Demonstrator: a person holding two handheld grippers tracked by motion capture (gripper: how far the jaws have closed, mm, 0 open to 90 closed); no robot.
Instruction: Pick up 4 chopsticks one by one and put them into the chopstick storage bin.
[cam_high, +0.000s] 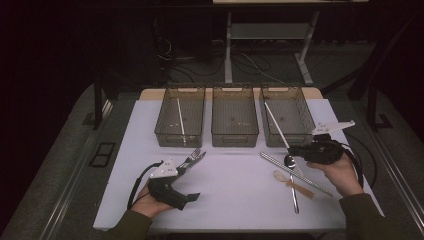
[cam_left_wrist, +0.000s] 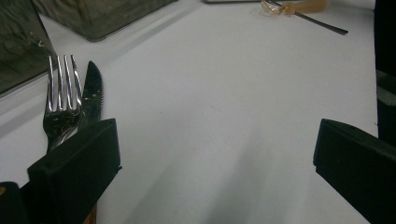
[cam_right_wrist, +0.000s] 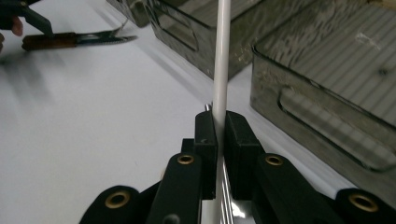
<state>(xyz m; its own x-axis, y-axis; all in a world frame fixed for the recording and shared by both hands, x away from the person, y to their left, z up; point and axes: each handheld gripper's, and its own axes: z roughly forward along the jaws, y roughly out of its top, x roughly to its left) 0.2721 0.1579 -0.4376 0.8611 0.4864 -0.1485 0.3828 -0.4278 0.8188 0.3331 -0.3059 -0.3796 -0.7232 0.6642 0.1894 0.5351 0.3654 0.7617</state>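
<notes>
Your right gripper (cam_right_wrist: 220, 140) pinches a white stick (cam_right_wrist: 221, 60) slanting over the right bin (cam_high: 286, 122) (the left bin (cam_high: 180, 122) holds another, the middle bin (cam_high: 234, 122) looks empty), while your left gripper (cam_left_wrist: 215, 154) gapes beside the fork (cam_left_wrist: 60, 102).

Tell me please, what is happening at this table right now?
A person sorts cutlery and sticks into three bins. The right gripper is shut on a white stick, held over the right bin. The left gripper is open beside a fork and knife on the table.

Glossy metal fork (cam_left_wrist: 60, 100), matt table (cam_left_wrist: 224, 121)
</notes>
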